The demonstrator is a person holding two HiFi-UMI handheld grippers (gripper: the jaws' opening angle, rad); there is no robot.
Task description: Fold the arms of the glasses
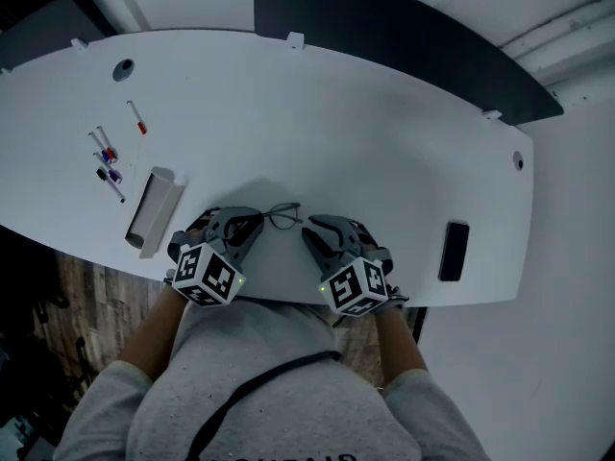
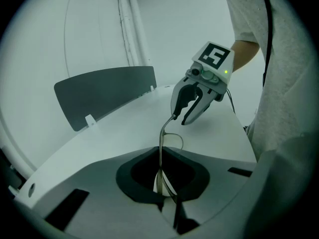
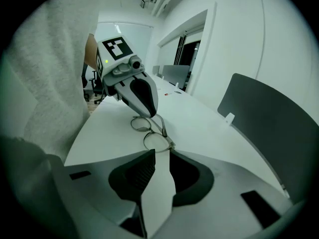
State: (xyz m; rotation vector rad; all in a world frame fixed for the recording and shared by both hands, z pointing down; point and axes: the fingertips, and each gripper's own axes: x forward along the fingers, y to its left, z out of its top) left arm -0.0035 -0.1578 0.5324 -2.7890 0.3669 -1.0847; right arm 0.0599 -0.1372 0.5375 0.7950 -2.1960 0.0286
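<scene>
Left gripper [image 1: 252,221]: jaws pinched tight on thin arm of glasses [image 1: 283,216]. Right gripper [image 1: 309,232]: jaws parted, gripping nothing, tips just beside glasses' opposite end. Glasses near table [image 1: 384,142] front edge.

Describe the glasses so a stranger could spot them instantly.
On the long white table, go to the near edge in front of the person, between the left gripper and right gripper. The glasses are there: a thin dark wire frame with round lenses, unlike the markers far left.
</scene>
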